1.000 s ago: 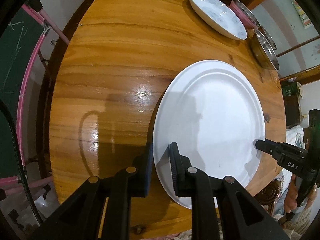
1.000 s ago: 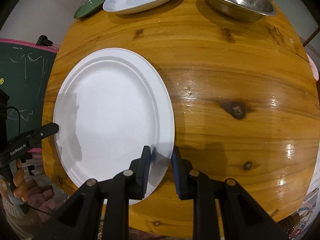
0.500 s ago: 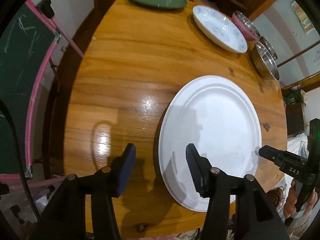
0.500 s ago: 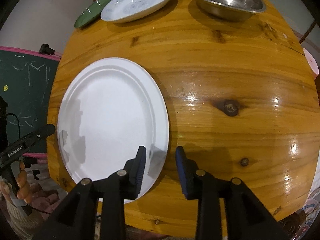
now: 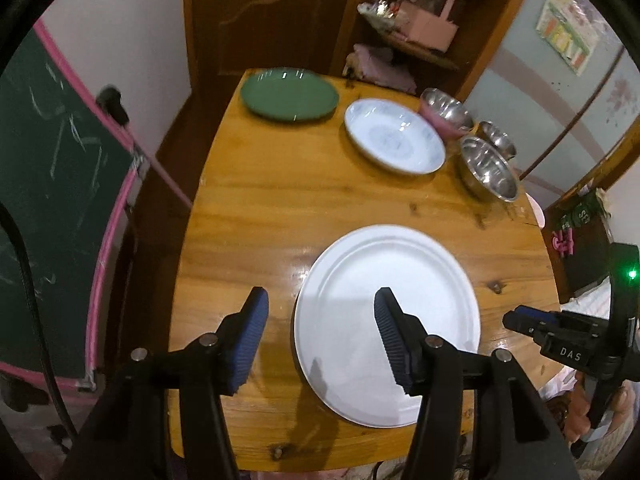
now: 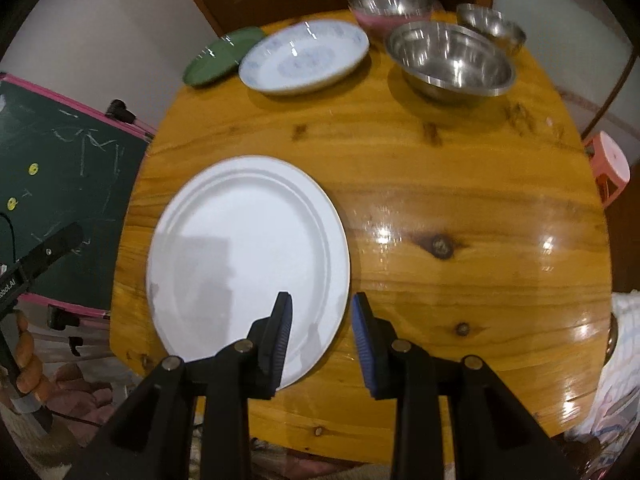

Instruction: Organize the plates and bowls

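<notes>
A large white plate (image 5: 388, 300) lies flat on the near part of the wooden table (image 5: 260, 208); it also shows in the right wrist view (image 6: 244, 240). My left gripper (image 5: 320, 320) is open and empty, raised above the plate's left rim. My right gripper (image 6: 320, 316) is open and empty, above the plate's right rim. At the far end stand a green plate (image 5: 290, 94), a white patterned plate (image 5: 394, 136), a pink bowl (image 5: 444, 114), a large steel bowl (image 5: 488, 170) and a small steel bowl (image 5: 496, 136).
A green chalkboard with a pink frame (image 5: 60, 184) stands left of the table. A wooden door and shelf (image 5: 404, 32) are behind it. A pink stool (image 6: 610, 166) stands to the right. The other gripper's tip (image 5: 524, 320) shows at the plate's right edge.
Both grippers let go of the white plate's rim, opened wider and pulled up and back. The plate stays flat on the table.
</notes>
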Tool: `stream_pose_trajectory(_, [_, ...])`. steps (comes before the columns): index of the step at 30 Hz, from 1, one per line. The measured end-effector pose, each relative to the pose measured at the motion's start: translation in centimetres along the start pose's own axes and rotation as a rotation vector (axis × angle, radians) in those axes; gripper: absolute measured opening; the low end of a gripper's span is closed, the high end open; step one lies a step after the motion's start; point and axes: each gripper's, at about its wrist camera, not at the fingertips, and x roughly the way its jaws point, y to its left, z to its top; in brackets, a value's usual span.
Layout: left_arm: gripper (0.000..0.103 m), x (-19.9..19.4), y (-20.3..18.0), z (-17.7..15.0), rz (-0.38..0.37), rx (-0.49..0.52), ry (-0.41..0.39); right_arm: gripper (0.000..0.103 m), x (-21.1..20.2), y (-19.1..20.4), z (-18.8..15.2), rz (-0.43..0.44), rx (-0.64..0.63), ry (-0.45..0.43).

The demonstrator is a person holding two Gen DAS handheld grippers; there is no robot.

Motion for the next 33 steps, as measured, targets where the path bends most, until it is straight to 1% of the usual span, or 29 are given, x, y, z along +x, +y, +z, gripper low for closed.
stream_pose_trajectory(3, [0.06,-1.6,-1.1,0.5,0.029,0.039,-0.003,0.03,-1.7,0.8,0.4,-0.006,-0.023,-0.041])
stream_pose_trajectory(6, [0.06,-3.3,-2.2,1.4,0.067,0.067,-0.032,0.03,-3.4,1.3,0.9,-0.011,-0.044,-0.08])
stream_pose_trajectory(9, [0.062,-5.2,-3.0,2.4,0.081,0.092,-0.063,0.03,-5.2,1.8,1.6,-0.004,-0.061,-0.112])
stream_pose_trajectory(11, [0.075,-6.5,-3.6,3.4,0.083,0.105,-0.088,0.03,-6.7,2.3,2.2,-0.001,-0.078,-0.141])
stream_pose_trajectory(12, [0.078,-7.5,-4.1,4.0,0.086,0.116,-0.115,0.03,-7.4,2.5,2.5,-0.002,-0.087,-0.157])
stream_pose_trajectory(15, [0.079,-9.7,-5.0,5.5,0.098,0.147,-0.185,0.03,-9.6,3.1,3.7,-0.002,-0.113,-0.207])
stream_pose_trajectory(18, [0.079,-11.3,-5.9,7.4,0.096,0.163,-0.229,0.031,-11.4,3.6,5.1,0.007,-0.126,-0.233])
stream_pose_trajectory(23, [0.08,-13.0,-6.8,10.6,0.097,0.161,-0.271,0.031,-13.9,3.8,7.9,0.017,-0.126,-0.27])
stream_pose_trajectory(25, [0.084,-13.5,-7.0,12.1,0.079,0.151,-0.282,0.031,-15.1,3.7,9.2,0.01,-0.119,-0.299])
stream_pose_trajectory(29, [0.085,-13.5,-7.2,14.4,0.058,0.129,-0.296,0.032,-17.1,3.2,11.7,0.013,-0.094,-0.342])
stream_pose_trajectory(30, [0.085,-13.5,-7.2,14.8,0.055,0.123,-0.299,0.034,-17.6,3.1,12.3,0.011,-0.089,-0.354])
stream_pose_trajectory(33, [0.085,-13.2,-7.4,16.1,0.068,0.112,-0.312,0.043,-18.8,2.5,13.7,-0.003,-0.074,-0.397])
